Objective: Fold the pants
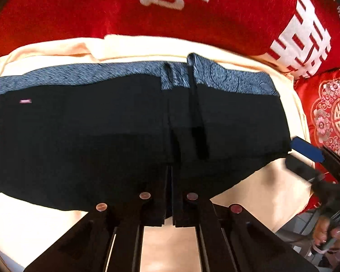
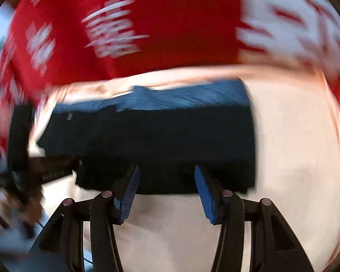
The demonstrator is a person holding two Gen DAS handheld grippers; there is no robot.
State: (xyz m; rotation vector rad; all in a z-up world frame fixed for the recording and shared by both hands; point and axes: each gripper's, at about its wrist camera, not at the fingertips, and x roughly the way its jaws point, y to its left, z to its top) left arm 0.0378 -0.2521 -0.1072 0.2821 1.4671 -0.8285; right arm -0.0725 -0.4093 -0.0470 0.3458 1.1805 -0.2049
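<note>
We see the pants [image 1: 97,136], dark with a blue patterned waistband [image 1: 226,79] along the far edge, lying folded flat on a cream cloth [image 1: 249,204] that covers a red blanket [image 1: 215,18] with white characters. From the left wrist view, our left claw [image 1: 169,195] points steeply down at the near edge of the pants, its fingers pressed together; the dark fabric runs right up to the tips, but black on black hides whether any of it is pinched between them. A black drawstring [image 1: 197,117] hangs down from the waistband just beyond that claw. Our right claw [image 2: 166,181] stands spread, its blue pads [image 2: 129,195] on either side of the near edge of the pants, not pressing on it; the right wrist view is blurred. In the left view one blue pad of the right claw shows just beside the right end of the pants.
</note>
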